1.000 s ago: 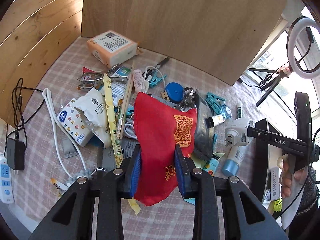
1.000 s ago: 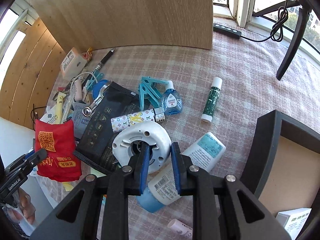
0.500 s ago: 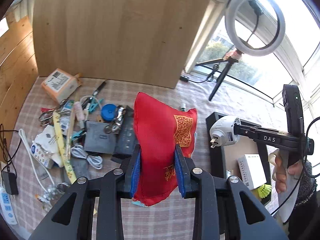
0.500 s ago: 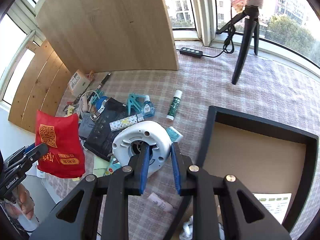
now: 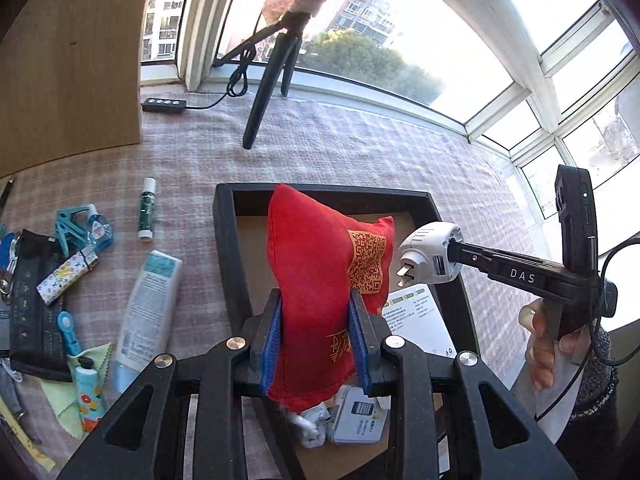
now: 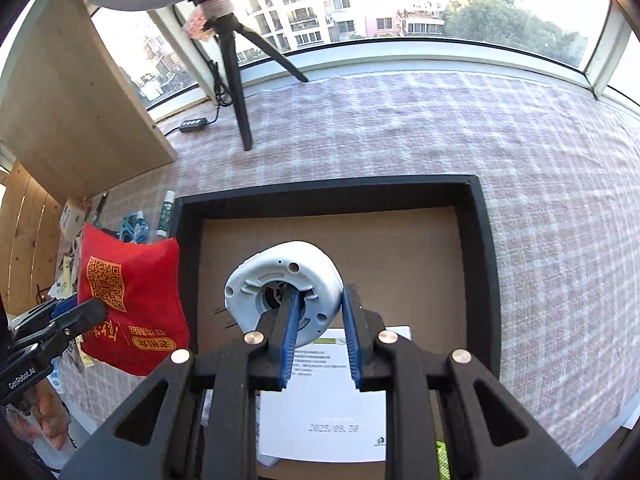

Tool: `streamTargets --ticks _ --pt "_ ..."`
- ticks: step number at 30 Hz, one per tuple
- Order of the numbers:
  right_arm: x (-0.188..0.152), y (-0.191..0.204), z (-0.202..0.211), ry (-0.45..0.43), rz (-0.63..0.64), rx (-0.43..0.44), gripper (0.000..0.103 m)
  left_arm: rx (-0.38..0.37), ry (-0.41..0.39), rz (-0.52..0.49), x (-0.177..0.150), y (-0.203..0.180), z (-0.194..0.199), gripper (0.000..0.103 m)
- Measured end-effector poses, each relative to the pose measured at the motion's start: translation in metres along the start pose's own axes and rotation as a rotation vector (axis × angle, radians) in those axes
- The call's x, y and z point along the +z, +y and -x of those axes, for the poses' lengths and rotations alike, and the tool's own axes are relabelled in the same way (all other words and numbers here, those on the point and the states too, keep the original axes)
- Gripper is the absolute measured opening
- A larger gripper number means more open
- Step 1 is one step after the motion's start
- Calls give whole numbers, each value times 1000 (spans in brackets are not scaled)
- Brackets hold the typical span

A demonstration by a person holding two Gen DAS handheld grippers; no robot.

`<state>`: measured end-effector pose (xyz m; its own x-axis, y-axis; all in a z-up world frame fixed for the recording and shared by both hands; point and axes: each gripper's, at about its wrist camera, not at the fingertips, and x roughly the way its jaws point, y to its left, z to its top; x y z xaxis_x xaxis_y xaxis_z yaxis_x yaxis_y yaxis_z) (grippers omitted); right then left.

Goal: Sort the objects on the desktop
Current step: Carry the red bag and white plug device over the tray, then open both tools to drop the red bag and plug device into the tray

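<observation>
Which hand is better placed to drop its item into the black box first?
Right, probably: its tool holds the white plug device over the black box; the red pouch hangs beside the rim.

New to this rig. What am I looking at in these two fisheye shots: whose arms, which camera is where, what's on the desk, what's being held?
There is no robot arm here. A person holds a two-finger gripper in each hand, and each gripper carries a fisheye camera that looks forward along its fingers.

The left wrist view shows the left gripper shut on a red cloth pouch with a gold QR code. The right gripper and the hand that holds it show at the right of that view.

The right wrist view shows the right gripper shut on a white round plug adapter, one finger inside its centre hole and one outside.

Both items hang over a black tray on the checked tablecloth, which already holds a white box. The unsorted clutter lies to the tray's left: a white tube, a green stick, clips, and a black pouch.
</observation>
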<state>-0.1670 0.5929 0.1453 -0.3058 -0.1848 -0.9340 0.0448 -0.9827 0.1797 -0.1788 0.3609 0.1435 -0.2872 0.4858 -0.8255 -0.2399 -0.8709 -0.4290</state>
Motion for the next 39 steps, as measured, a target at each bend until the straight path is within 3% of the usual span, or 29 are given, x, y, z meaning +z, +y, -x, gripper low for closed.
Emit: streamTargets --ticks 6,14,20,28,39 --pt "-2 -54 -20 22 -114 -2 21 11 57 -12 5 -13 -40 29" --pt "-1 -70 -48 63 -148 -14 21 32 85 -52 7 -23 -55 30" --pt "2 -67 -46 64 -136 -49 25 50 108 -82 6 -33 -57 53" --pt "6 -52 -27 23 -97 -39 29 57 79 -78 6 -24 -40 56" --pt "2 21 -25 40 8 32 29 132 27 -28 -2 24 0 56"
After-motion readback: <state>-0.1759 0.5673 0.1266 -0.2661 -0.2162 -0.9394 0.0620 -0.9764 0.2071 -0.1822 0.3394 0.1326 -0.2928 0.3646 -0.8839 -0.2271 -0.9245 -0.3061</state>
